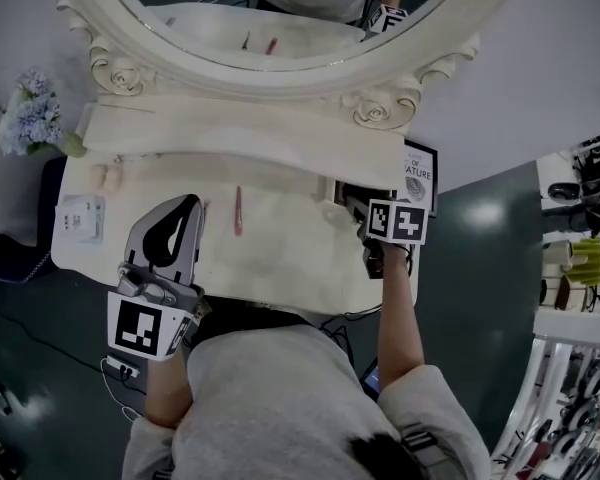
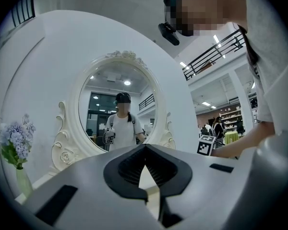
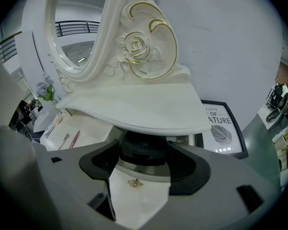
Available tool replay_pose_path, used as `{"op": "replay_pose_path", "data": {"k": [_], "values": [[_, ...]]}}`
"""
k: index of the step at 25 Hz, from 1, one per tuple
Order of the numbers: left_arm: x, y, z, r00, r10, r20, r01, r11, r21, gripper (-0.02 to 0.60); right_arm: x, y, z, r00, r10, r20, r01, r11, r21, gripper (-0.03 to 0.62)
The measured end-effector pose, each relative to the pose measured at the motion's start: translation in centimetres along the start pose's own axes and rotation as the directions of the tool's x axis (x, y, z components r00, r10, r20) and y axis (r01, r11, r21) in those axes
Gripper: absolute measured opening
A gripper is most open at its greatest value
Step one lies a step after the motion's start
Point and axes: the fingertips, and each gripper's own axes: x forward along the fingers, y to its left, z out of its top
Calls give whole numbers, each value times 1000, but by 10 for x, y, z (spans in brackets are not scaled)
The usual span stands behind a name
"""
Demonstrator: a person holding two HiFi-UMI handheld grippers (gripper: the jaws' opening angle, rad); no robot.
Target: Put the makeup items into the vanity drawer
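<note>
Dim overhead indoor light — fisheye warp, black corners in gripper views

A big round mirror (image 1: pixel 280 76) in a creamy white frame stands at the back of the counter (image 1: pixel 280 258). Carved roses (image 1: pixel 378 111) sit low on the frame, one on each side. A bunch of pale blue flowers (image 1: pixel 32 113) stands by the left end. A small white box (image 1: pixel 80 218) lies on the counter's left side. A picture in a black frame (image 1: pixel 418 173), with a leaf and the words "OF NATURE", stands against the wall at the right end. The floor (image 1: pixel 480 268) is dark green. Far right are white shelves (image 1: pixel 580 318), too blurry to tell more.
</note>
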Motion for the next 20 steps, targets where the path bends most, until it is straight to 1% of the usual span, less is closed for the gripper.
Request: {"op": "replay_pose_path", "data": {"k": [5, 8, 10, 12, 15, 16, 18, 19, 20], "values": [[-3, 1, 2, 1000, 2, 6, -2, 1000, 6, 14, -2, 3, 2, 999, -10, 53, 10, 1000, -14, 308], [-4, 0, 4, 1000, -8, 10, 8, 1000, 10, 14, -7, 7, 3, 997, -13, 79, 14, 1000, -22, 308], [-6, 0, 6, 1000, -17, 15, 17, 1000, 13, 14, -14, 10, 4, 994, -14, 113, 16, 1000, -18, 308], [-7, 1, 8, 999, -26, 20, 26, 1000, 15, 14, -23, 18, 7, 987, 3, 162, -1, 1000, -15, 308], [-12, 5, 12, 999, -40, 24, 40, 999, 20, 14, -38, 41, 10, 972, 60, 228, -52, 998, -41, 305], [-14, 6, 13, 999, -45, 25, 45, 999, 22, 14, -44, 49, 11, 966, 65, 251, -55, 997, -46, 272], [-19, 9, 16, 998, -55, 28, 54, 998, 25, 14, -54, 61, 13, 951, 62, 302, -51, 998, -43, 77], [-21, 11, 17, 998, -59, 29, 59, 998, 26, 14, -59, 69, 15, 944, 70, 324, -60, 997, -39, 44], [-23, 12, 18, 998, -64, 29, 63, 998, 27, 14, -63, 77, 16, 936, 87, 342, -79, 996, -36, 34]]}}
